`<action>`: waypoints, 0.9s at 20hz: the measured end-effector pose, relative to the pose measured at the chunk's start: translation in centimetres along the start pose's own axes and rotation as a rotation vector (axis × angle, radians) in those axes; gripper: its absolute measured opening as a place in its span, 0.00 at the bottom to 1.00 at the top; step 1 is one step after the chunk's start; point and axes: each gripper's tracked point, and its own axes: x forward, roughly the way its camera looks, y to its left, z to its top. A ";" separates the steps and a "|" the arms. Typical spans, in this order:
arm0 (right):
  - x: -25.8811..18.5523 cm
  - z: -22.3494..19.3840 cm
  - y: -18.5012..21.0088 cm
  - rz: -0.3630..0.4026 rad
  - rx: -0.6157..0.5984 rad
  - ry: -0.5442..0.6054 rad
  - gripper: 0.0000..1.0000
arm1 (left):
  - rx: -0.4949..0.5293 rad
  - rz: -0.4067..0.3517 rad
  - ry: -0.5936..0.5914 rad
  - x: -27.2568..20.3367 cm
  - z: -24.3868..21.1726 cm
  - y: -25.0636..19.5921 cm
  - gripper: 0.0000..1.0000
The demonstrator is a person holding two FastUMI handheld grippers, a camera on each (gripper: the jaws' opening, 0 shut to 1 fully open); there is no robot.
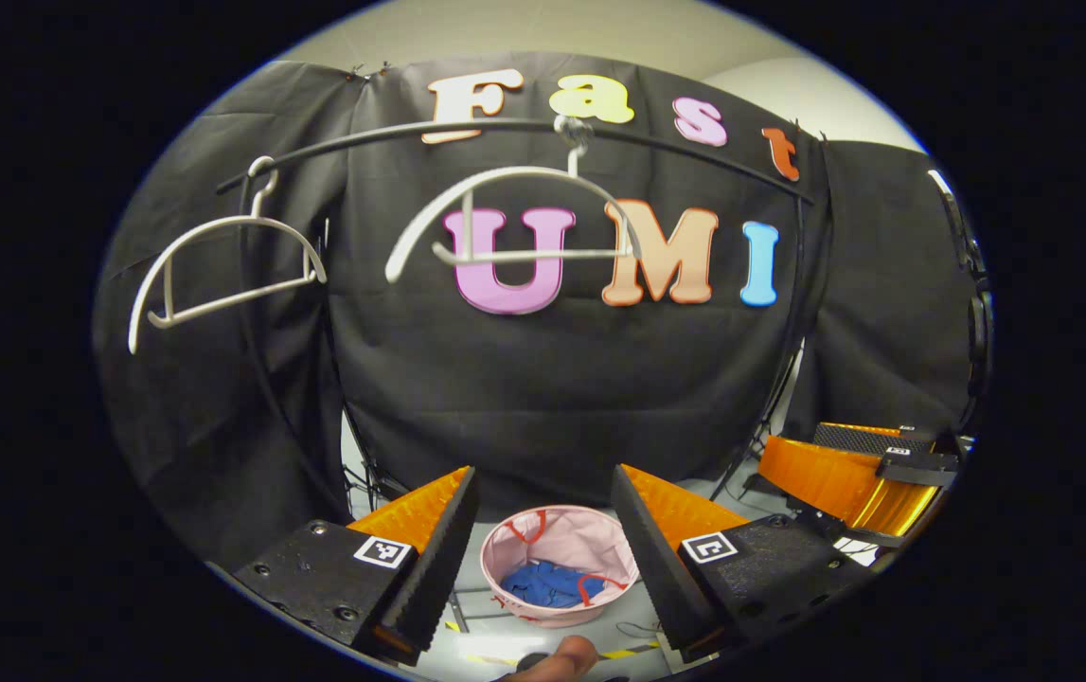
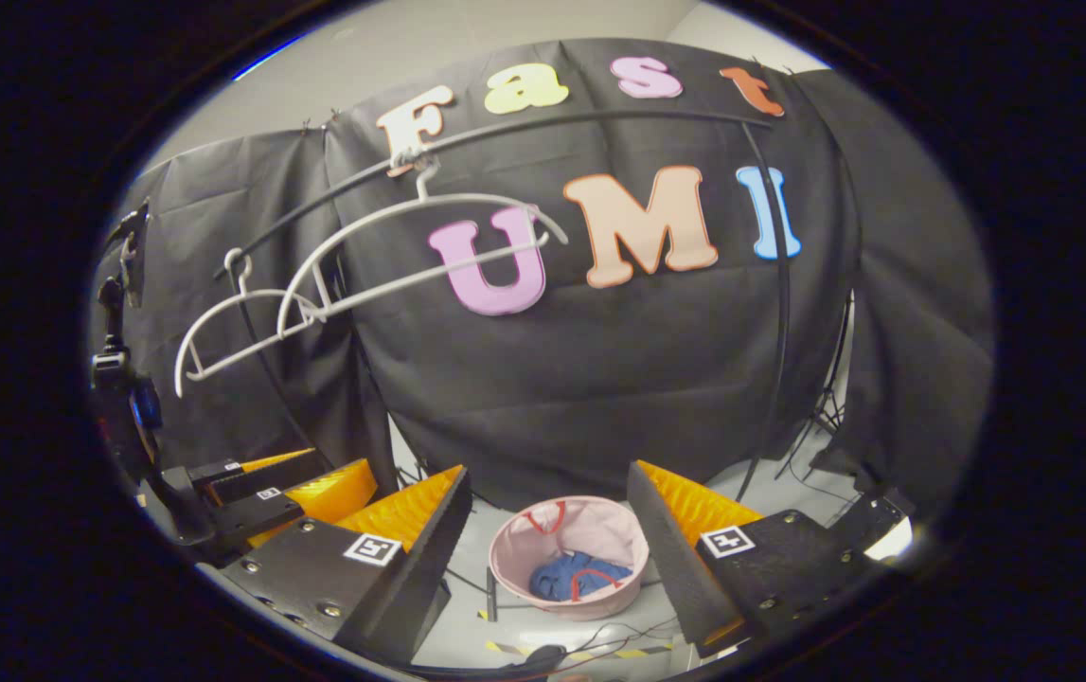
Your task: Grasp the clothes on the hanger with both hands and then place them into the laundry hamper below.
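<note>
In the left gripper view I see 2 bare white hangers on the curved black rail (image 1: 505, 128): the left hanger (image 1: 221, 275) tilts near the rail's left end; the middle hanger (image 1: 514, 223) hangs near the rail's centre, well apart from the first; below, my left gripper (image 1: 543, 530) has its fingers spread wide apart with nothing between them; framed in that gap, down on the floor, sits the pink laundry hamper (image 1: 590, 535) with the blue clothes (image 1: 547, 583) lying inside it, red handle straps draped over them; at far right I see the right gripper (image 1: 869, 474), and I cannot tell its finger state from here.

In the right gripper view the left gripper (image 2: 258, 493) shows low at the left edge; the same 2 hangers overlap along the rail (image 2: 599, 118); my right gripper (image 2: 547, 540) also has its fingers wide apart and empty; the hamper (image 2: 604, 530) rests on the floor between them, the blue clothes (image 2: 571, 573) bunched at its bottom.
</note>
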 end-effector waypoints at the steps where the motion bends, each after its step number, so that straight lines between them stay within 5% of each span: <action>1: -0.5 0.8 0.0 0.001 -0.003 -0.019 0.99 | -0.004 0.003 -0.014 -0.5 0.8 0.0 0.89; 9: -3.4 8.1 -0.4 0.005 0.012 -0.184 0.99 | 0.022 0.010 -0.140 -3.2 6.5 -0.3 0.87; 16: -3.9 9.0 -2.4 -0.023 -0.022 -0.224 1.00 | 0.062 0.047 -0.253 -3.7 11.6 -0.1 0.87; 18: -3.7 8.4 -2.9 -0.029 -0.050 -0.224 0.93 | 0.089 0.049 -0.288 -3.6 12.3 -0.3 0.87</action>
